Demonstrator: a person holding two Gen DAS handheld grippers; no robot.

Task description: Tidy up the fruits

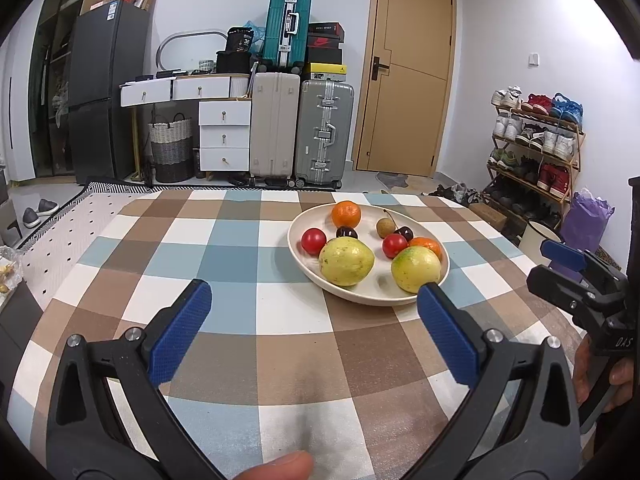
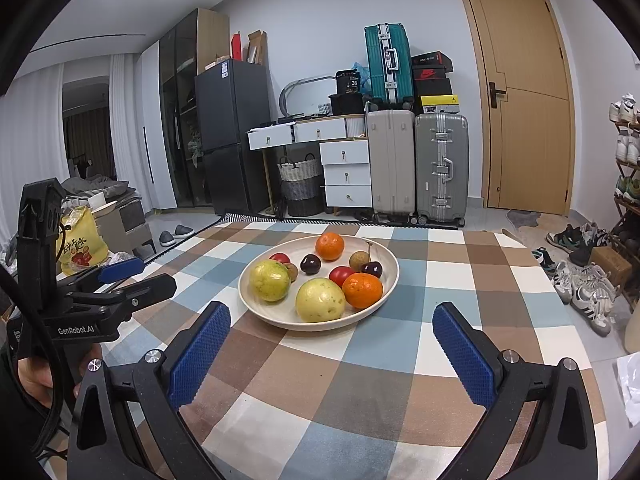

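A cream plate (image 1: 316, 270) (image 2: 256, 308) stands on the checked tablecloth and holds two yellow-green guavas (image 1: 346, 261) (image 2: 320, 300), two oranges (image 1: 346, 215) (image 2: 362, 290), red tomatoes (image 1: 313, 241) (image 2: 341, 275), dark cherries (image 1: 346, 233) (image 2: 310, 264) and a brown longan (image 1: 385, 227) (image 2: 359, 260). My left gripper (image 1: 316, 308) is open and empty, just short of the plate's near rim. My right gripper (image 2: 332, 336) is open and empty, just before the plate. Each gripper shows at the other view's edge.
The checked tablecloth (image 1: 240, 264) (image 2: 460, 304) covers the table. Suitcases (image 1: 324, 132), a white drawer unit (image 1: 224, 136), a dark fridge (image 1: 104, 88) and a door (image 1: 408, 68) stand behind. A shoe rack (image 1: 536, 140) is at the right.
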